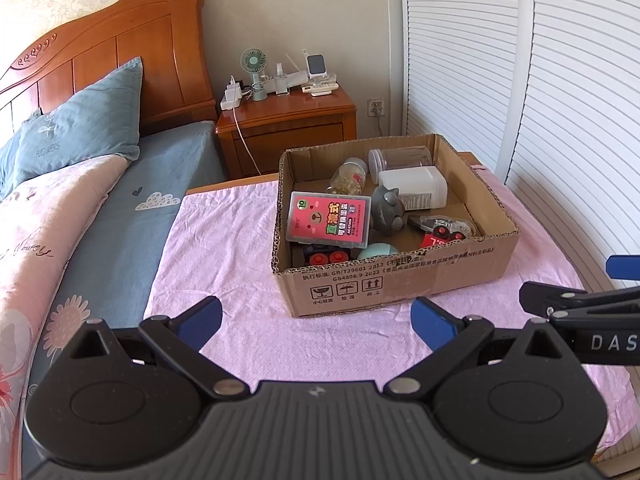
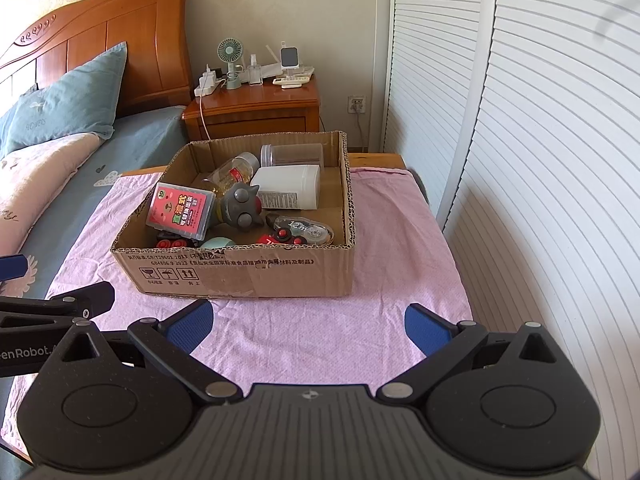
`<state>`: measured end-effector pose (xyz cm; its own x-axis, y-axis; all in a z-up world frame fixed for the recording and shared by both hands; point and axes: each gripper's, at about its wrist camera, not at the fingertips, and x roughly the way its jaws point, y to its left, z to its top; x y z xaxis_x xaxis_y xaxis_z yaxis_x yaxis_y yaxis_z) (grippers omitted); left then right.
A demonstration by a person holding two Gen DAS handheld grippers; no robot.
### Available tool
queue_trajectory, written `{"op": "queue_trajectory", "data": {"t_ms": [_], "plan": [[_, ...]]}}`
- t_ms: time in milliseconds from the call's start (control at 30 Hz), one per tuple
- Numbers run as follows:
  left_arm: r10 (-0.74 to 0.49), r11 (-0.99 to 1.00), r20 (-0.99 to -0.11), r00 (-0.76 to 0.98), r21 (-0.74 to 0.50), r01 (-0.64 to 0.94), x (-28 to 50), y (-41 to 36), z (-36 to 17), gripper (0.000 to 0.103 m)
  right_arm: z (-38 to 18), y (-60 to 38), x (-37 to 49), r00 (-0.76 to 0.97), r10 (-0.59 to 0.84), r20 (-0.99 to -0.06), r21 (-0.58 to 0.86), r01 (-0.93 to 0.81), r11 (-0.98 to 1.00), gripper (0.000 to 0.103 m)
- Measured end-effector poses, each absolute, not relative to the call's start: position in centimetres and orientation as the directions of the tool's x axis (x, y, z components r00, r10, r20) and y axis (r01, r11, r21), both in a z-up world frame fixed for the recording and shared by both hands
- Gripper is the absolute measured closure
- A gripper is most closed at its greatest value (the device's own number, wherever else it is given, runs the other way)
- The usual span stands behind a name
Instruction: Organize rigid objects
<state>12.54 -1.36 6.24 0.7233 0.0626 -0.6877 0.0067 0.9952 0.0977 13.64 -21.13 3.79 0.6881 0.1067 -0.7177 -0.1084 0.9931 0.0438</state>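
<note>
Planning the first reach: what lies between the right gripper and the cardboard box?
Only bare pink cloth between the open right gripper and the cardboard box, seen in the right wrist view.

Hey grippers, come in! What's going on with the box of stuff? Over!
Left gripper open, empty. Right gripper open, empty. Box full, on pink cloth. Nothing in the way.

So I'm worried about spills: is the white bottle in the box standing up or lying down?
Lying down. The white bottle rests on its side in the cardboard box, beside the grey toy.
</note>
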Motion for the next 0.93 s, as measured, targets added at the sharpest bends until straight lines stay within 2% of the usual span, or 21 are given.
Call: {"op": "queue_trajectory", "data": {"t_ms": [933], "plan": [[0.067, 0.995, -0.684, 0.727, 0.1, 0.003, 12.37, -1.37, 6.41, 0.003, 4.07, -21.05, 13.31, 0.694, 0.104, -0.713, 0.042, -0.105, 0.994, 0.0]]}}
